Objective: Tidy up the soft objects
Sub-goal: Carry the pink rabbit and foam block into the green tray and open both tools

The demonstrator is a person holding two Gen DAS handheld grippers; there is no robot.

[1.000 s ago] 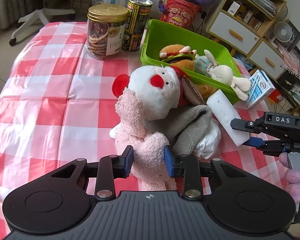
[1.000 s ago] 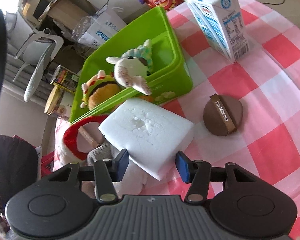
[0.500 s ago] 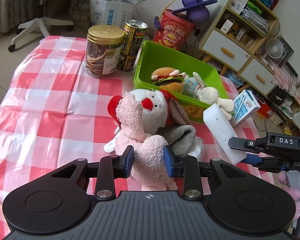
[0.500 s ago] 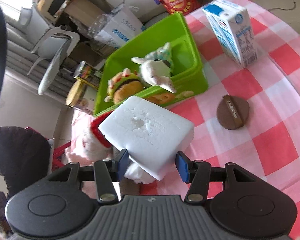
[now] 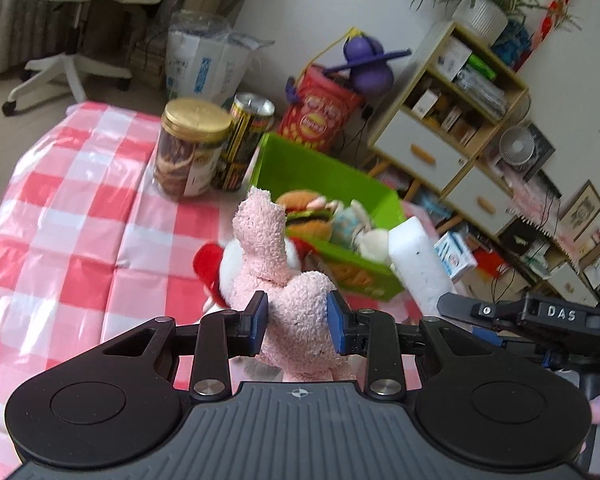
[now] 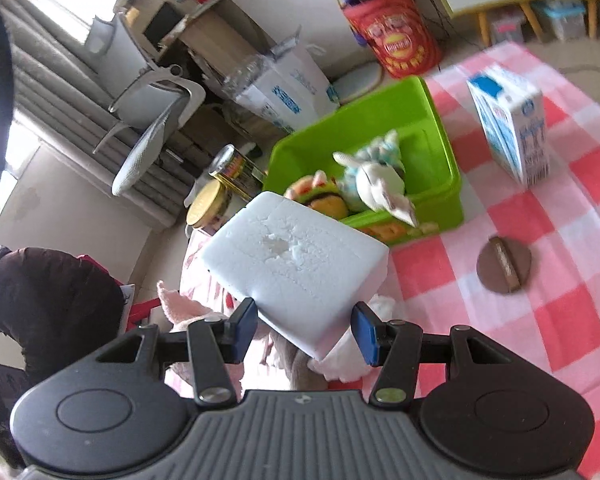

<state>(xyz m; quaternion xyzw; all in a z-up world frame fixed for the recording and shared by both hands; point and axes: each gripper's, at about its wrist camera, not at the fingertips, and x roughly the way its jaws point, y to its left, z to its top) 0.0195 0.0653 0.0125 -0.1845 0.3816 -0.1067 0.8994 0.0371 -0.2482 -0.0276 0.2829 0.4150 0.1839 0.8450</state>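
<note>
Between the left gripper's (image 5: 296,328) pads sits the plush toy (image 5: 288,280), rising ahead of them. Ahead and slightly right stands the bin (image 5: 332,184) on the table (image 5: 72,232), with a burger plush (image 5: 306,212) and a rabbit plush (image 5: 360,228) in it. Ahead and left of the bin stand a jar (image 5: 190,146) and, just beside it, a can (image 5: 244,140). The right gripper (image 6: 304,326) holds the foam block (image 6: 296,264), the bin beyond it. To its right lies a disc (image 6: 504,264); farther ahead stands a carton (image 6: 512,128). Under the block lies what may be another plush, mostly hidden.
</note>
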